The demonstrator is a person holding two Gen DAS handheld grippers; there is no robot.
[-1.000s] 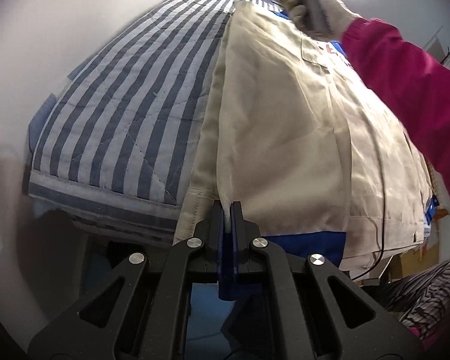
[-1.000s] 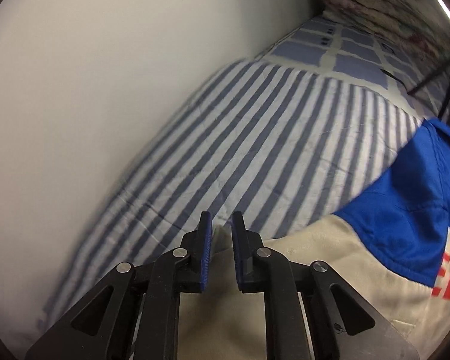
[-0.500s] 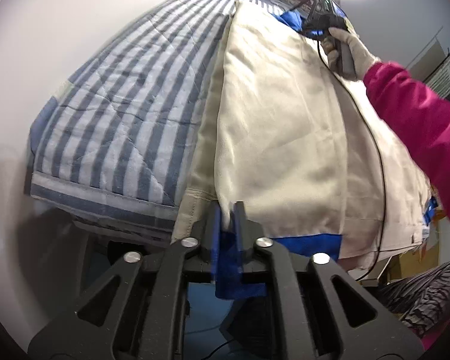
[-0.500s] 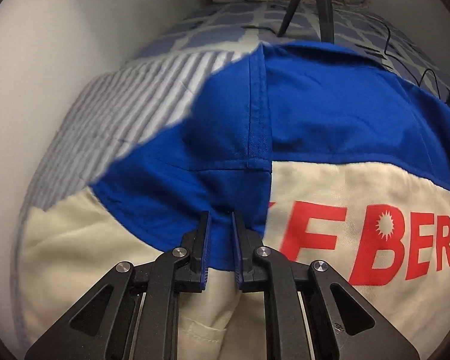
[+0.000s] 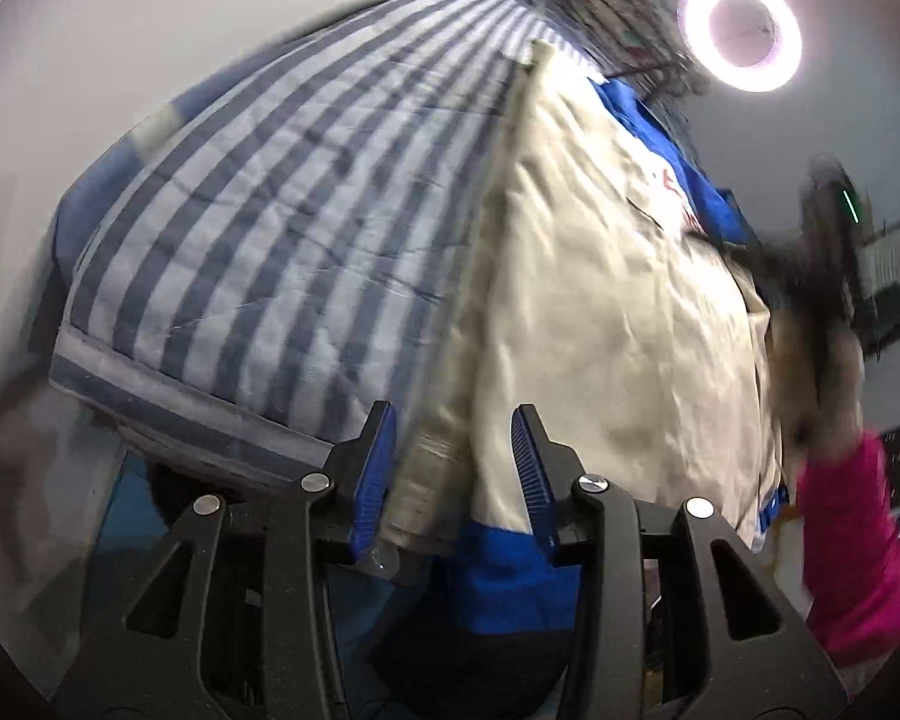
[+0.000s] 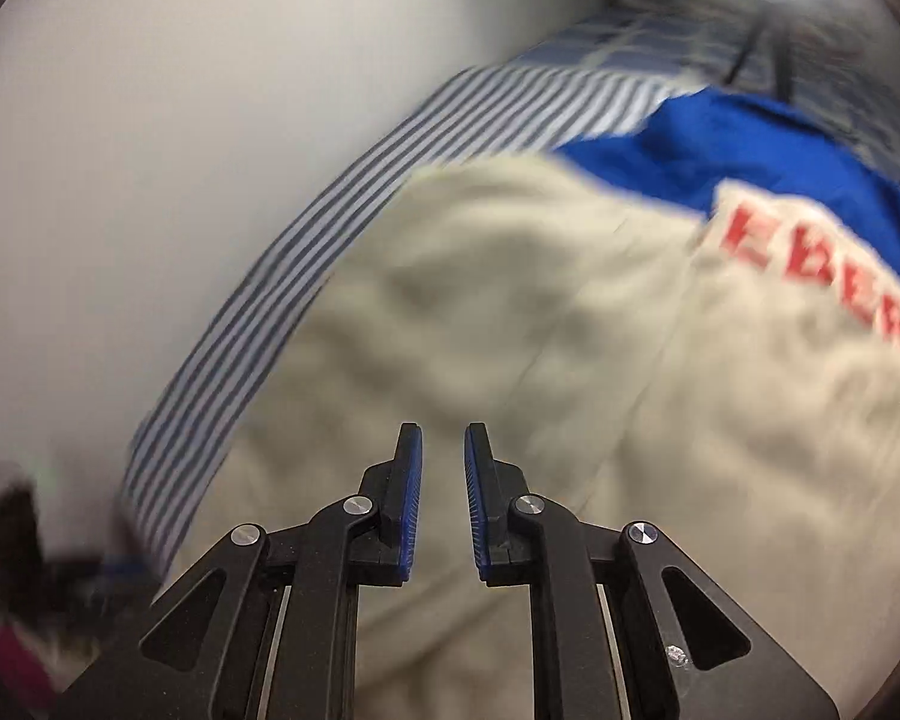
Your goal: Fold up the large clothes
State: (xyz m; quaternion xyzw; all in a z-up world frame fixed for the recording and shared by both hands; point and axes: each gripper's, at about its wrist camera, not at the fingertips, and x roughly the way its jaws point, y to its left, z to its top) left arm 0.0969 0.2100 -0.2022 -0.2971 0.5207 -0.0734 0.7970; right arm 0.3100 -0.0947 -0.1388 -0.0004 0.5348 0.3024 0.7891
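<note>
A large beige garment (image 5: 600, 276) with blue trim and red lettering (image 6: 810, 276) lies folded lengthwise on a blue-and-white striped bed cover (image 5: 282, 228). In the left wrist view, my left gripper (image 5: 453, 420) is at the garment's near hem. Its jaws are opening, and the hem and its blue band (image 5: 504, 564) lie loose between the pads. My right gripper (image 6: 443, 438) hovers over the beige body of the garment. Its jaws stand narrowly apart with nothing between them. The right hand shows in the left wrist view only as a dark blur (image 5: 822, 276) above a pink sleeve (image 5: 852, 546).
A white wall (image 6: 150, 150) runs along the far side of the bed. A ring light (image 5: 741, 30) glows above the head end, where folded patterned bedding (image 5: 606, 6) is stacked. The bed's foot edge (image 5: 168, 384) drops off just past the left gripper.
The left jaws, shut on the hem a second ago, have come apart off it. The right gripper swept from the blue collar end back over the beige body, toward the near side.
</note>
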